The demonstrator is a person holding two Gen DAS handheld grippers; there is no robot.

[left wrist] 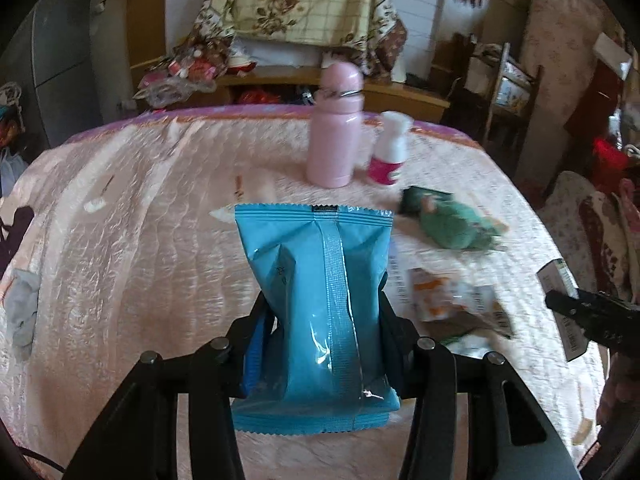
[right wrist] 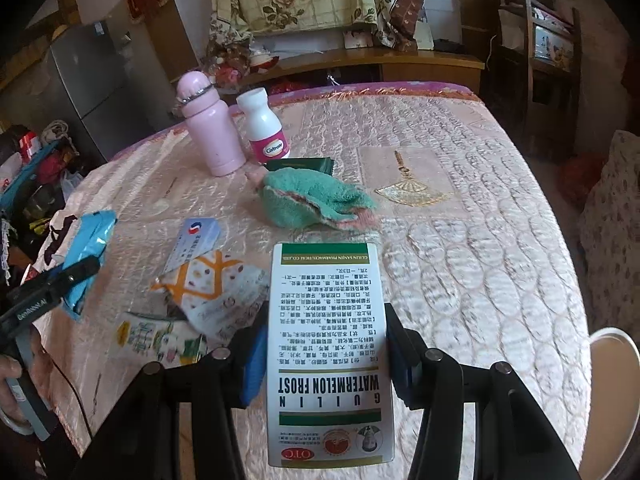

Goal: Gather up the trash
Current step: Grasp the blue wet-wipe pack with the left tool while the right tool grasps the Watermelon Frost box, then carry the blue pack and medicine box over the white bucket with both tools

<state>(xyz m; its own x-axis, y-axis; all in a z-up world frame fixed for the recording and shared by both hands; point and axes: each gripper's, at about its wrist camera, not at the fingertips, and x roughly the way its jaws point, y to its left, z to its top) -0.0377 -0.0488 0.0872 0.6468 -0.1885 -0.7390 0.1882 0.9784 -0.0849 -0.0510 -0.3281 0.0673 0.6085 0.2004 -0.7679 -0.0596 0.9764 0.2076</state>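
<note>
Both grippers are loaded, each clamped on one piece of trash and held clear above the table (right wrist: 460, 208), which is covered in a pink quilted cloth. The left gripper (left wrist: 324, 320) is closed across the waist of a blue snack packet (left wrist: 320, 312); the foil is pinched inward where the pads meet it, seam side facing the camera, packet carried upright so it does not slip out. The right gripper (right wrist: 326, 344) is closed on a white medicine box (right wrist: 328, 352) printed with watermelon frost text, gripped by its two long edges, flat face up, likely because the narrow width fits the jaws.

Trash not yet collected is seen in the right wrist view: an orange-patterned wrapper (right wrist: 212, 284), a yellow-green wrapper (right wrist: 156, 336) just beside it and a small blue-white card (right wrist: 194, 242) partly tucked under the orange one. A dark green sachet (right wrist: 300, 165) is wedged behind a rolled green towel (right wrist: 312, 200).

A pink flask (right wrist: 212, 128) and a white supplement bottle (right wrist: 264, 128) are left standing upright near the far edge, judged as keepers rather than trash. No bin is clearly visible; a white rim at the right edge cannot be identified. Task is judged partway: two items lifted, a drop-off needed next, loose wrappers remaining
</note>
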